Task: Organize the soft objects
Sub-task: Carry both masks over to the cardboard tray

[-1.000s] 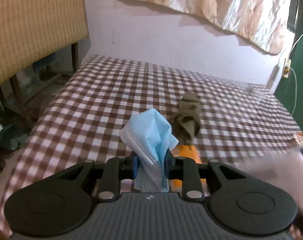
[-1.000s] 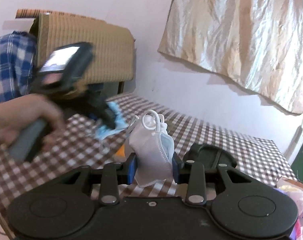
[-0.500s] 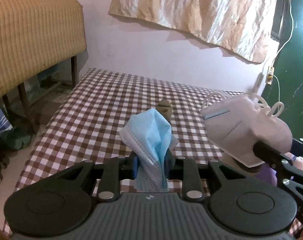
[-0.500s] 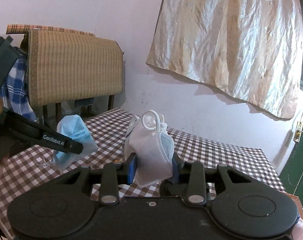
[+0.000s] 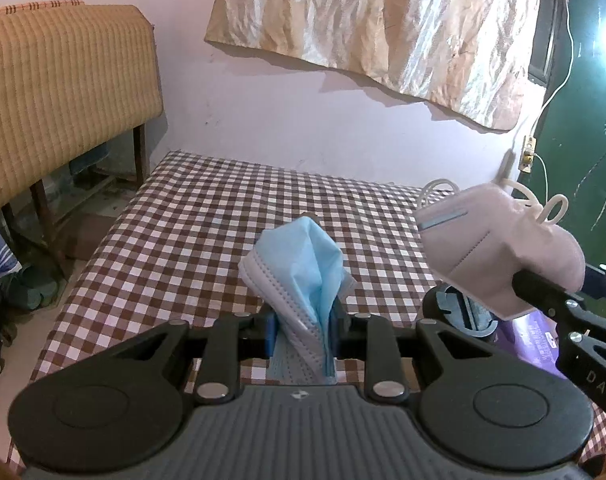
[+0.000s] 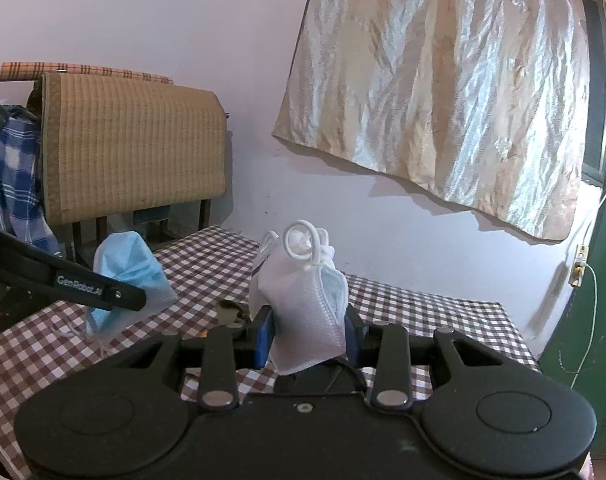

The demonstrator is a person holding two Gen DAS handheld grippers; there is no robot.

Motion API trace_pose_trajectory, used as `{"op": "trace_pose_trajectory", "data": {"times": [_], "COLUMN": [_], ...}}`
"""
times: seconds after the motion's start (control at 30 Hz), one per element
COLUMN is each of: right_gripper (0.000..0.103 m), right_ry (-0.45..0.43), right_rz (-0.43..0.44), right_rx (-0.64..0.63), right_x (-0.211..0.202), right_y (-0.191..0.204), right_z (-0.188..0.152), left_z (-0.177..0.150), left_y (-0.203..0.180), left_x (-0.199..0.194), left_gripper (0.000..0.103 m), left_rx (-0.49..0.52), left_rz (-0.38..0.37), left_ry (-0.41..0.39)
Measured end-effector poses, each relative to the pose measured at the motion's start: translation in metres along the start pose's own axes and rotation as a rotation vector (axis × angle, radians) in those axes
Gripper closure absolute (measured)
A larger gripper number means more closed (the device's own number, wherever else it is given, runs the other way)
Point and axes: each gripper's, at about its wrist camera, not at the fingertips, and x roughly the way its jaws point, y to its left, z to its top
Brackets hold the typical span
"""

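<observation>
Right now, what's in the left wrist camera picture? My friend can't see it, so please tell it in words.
The left gripper pinches a crumpled blue face mask above a brown-and-white checked table. At the right, the right gripper holds up a white folded mask. Behind are a pale wall and a shiny cloth.

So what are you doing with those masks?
A person holds a gripper in each hand, sorting soft things. The left gripper is shut on a crumpled blue mask, and the right gripper is shut on a folded white mask. Both masks are held up above the checked tablecloth, side by side. Neither has been put down anywhere yet.
</observation>
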Motion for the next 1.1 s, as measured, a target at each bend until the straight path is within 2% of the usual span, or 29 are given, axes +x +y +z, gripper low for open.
{"op": "trace_pose_trajectory", "data": {"times": [1.1], "right_gripper": [0.06], "right_ry": [0.007], "right_rz": [-0.11], "right_rx": [0.018], "right_x": [-0.021], "right_y": [-0.031], "right_z": [-0.001], "left_z": [0.002], "left_y": [-0.039], "left_x": [0.004], "left_gripper": [0.077], "left_rx": [0.063], "left_rz": [-0.093], "left_ry": [-0.013]}}
